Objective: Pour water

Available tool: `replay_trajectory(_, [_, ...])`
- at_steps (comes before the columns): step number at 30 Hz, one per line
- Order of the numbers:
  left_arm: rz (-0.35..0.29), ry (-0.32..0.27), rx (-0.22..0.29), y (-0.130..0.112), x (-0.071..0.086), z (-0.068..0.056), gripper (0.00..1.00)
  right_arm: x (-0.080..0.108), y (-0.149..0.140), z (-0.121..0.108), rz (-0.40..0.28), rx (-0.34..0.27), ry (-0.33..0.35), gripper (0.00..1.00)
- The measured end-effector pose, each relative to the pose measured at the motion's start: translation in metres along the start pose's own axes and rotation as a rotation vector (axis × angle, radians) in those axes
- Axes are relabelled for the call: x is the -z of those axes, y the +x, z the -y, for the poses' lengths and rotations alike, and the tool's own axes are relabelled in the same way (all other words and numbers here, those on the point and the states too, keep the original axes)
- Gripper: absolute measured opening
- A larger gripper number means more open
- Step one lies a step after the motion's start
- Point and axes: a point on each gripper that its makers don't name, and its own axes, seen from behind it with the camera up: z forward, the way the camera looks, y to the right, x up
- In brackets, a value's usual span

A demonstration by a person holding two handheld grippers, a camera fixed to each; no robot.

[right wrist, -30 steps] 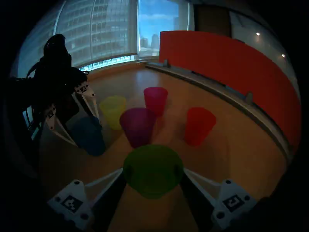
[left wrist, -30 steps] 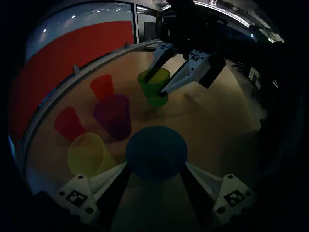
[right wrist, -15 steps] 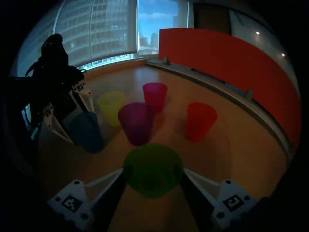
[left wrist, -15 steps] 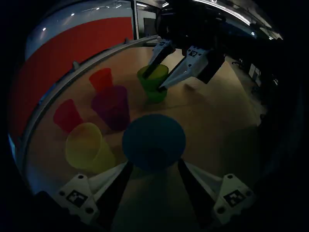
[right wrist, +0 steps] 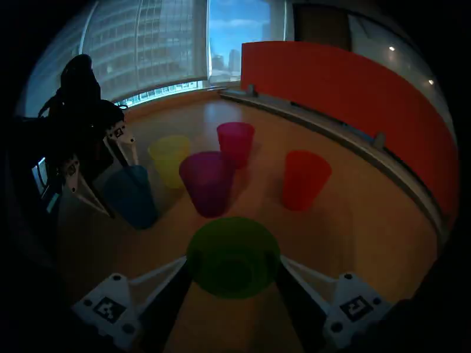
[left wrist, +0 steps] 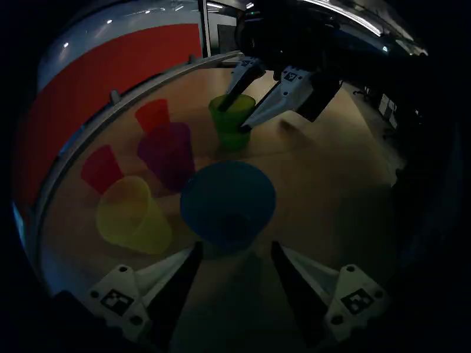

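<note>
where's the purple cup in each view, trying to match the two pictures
Left gripper view: the purple cup is left of centre, up and right of the yellow cup.
Right gripper view: the purple cup is near the centre, down and right of the yellow cup.
Shared landmark: the yellow cup, its neighbour in both.
</note>
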Motion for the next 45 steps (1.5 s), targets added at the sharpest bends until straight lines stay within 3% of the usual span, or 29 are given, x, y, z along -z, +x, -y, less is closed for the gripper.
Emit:
replay_trajectory(5, [0.000,0.003,0.007,-0.001,0.002,0.001,0.86,0.001,-0.002,-0.001,0.008,-0.003,-0.007,0.93])
replay_trajectory(9, [0.003,0.010,0.009,-0.003,0.004,0.002,0.86,0.003,-0.004,-0.004,0.012,-0.004,-0.025,1.00])
replay_trajectory(18, [0.002,0.038,0.021,-0.008,0.012,0.007,0.86,0.015,-0.008,-0.004,0.012,-0.013,-0.040,1.00])
replay_trajectory(33, [-0.015,0.125,0.085,-0.019,0.035,0.024,0.86,0.048,-0.026,-0.009,-0.012,-0.058,-0.103,1.00])
replay_trajectory(45, [-0.042,0.199,0.191,-0.027,0.054,0.040,0.86,0.071,-0.029,-0.017,-0.049,-0.107,-0.157,1.00])
